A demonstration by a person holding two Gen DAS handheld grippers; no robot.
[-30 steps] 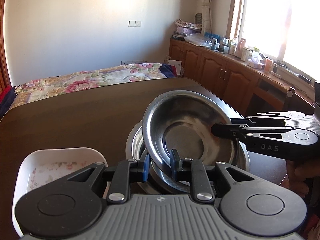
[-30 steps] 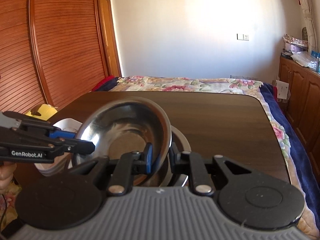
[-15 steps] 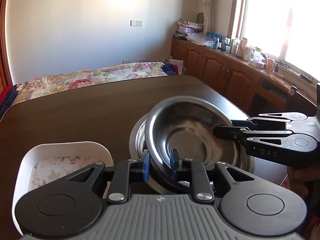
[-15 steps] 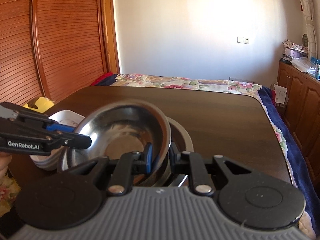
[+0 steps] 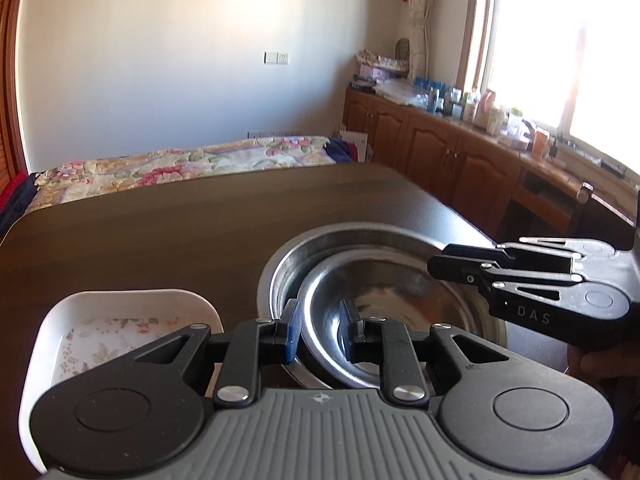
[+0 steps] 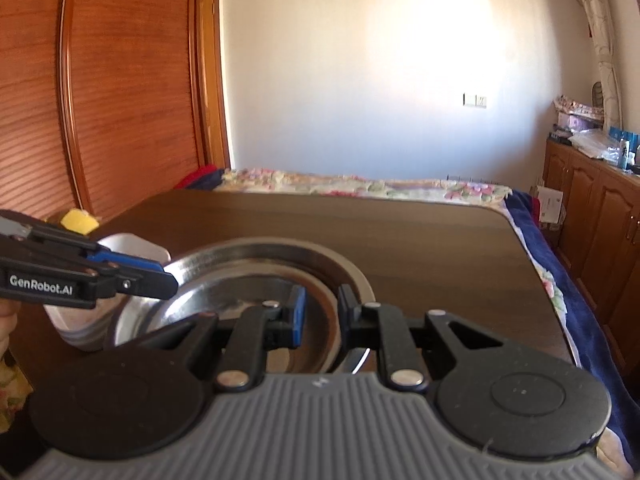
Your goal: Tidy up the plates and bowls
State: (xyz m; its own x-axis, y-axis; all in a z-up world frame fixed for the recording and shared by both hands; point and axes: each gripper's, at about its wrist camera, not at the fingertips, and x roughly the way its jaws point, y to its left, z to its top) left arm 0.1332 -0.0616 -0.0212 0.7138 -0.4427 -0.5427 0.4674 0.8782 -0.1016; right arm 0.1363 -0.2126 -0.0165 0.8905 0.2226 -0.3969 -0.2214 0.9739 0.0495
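A small steel bowl lies nested inside a larger steel bowl on the dark wooden table. My left gripper is shut on the small bowl's near rim. From the right, my right gripper pinches the opposite rim. In the right wrist view the right gripper grips the small bowl inside the larger bowl, with the left gripper on its left rim. A white floral square dish sits left of the bowls.
The white dish tops a short stack of white dishes by the table's left edge. A floral bed lies beyond the far edge. Wooden cabinets with bottles line the right wall, a wooden wardrobe the left.
The small steel bowl, held tilted above the larger bowl, has come down level and now rests inside it. Both grippers came down with it and kept their hold.
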